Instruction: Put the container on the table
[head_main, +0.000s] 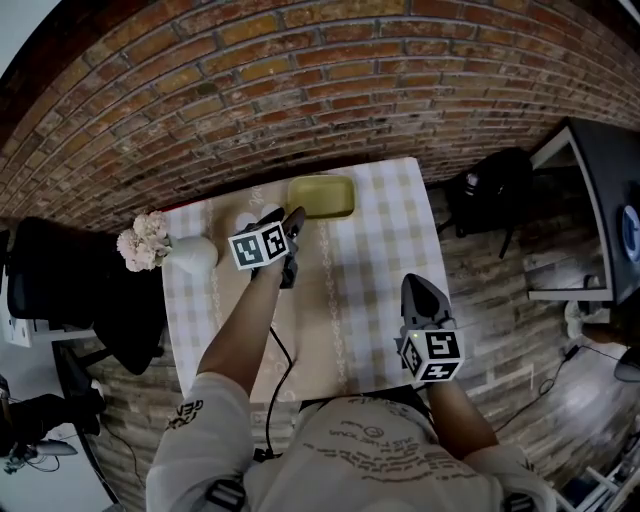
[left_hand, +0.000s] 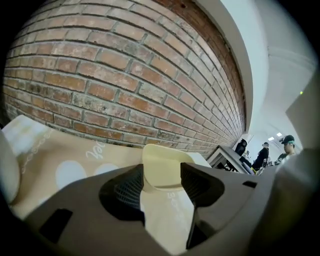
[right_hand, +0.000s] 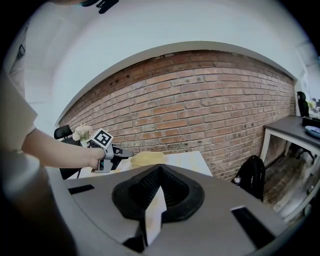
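Observation:
A shallow yellow-green container (head_main: 322, 197) rests at the far edge of the checked-cloth table (head_main: 372, 262), close to the brick wall. My left gripper (head_main: 285, 222) is just left of and in front of it, jaws open. In the left gripper view the container (left_hand: 161, 159) lies right beyond the open jaws of the left gripper (left_hand: 162, 174), and the pads do not press on it. My right gripper (head_main: 416, 287) hovers over the table's near right corner, shut and empty. In the right gripper view the container (right_hand: 147, 158) and the left gripper (right_hand: 119, 154) show past the right gripper's (right_hand: 159, 170) shut tips.
A white vase (head_main: 195, 252) with pink flowers (head_main: 143, 240) stands at the table's left edge. A black chair (head_main: 60, 272) is left of the table. A black backpack (head_main: 495, 185) sits on the floor to the right, beside a desk (head_main: 600, 190). A cable (head_main: 282, 375) hangs from the left gripper.

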